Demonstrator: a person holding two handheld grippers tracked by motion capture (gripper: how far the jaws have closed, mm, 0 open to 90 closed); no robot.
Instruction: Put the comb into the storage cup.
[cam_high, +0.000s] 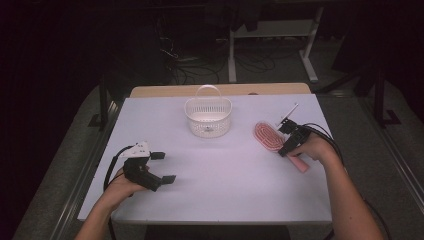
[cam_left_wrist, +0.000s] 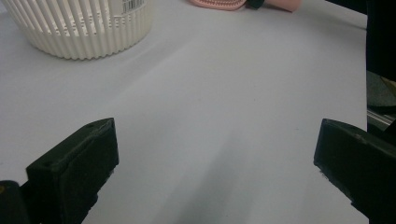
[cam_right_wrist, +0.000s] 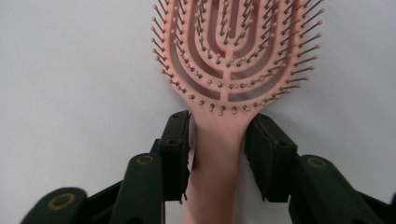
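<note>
Hairbrushes: one, pink (cam_right_wrist: 233, 65), far right on the bench (cam_high: 220, 175).
Baskets: one, white (cam_high: 208, 117).
Left claw (cam_high: 163, 167): released.
Right claw (cam_right_wrist: 219, 140): jaws astride the brush neck, grip uncertain.

table (cam_high: 220, 170): matt, smooth white | basket (cam_high: 208, 118): ribbed cream plastic | hairbrush (cam_right_wrist: 232, 70): smooth pink plastic

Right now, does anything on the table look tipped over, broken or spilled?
Nothing stands out. The white basket stands upright at the far middle of the table. The pink hairbrush lies flat, bristles up, its handle between the right tongs. The left tongs rest open near the front edge. No spills or damage.
</note>
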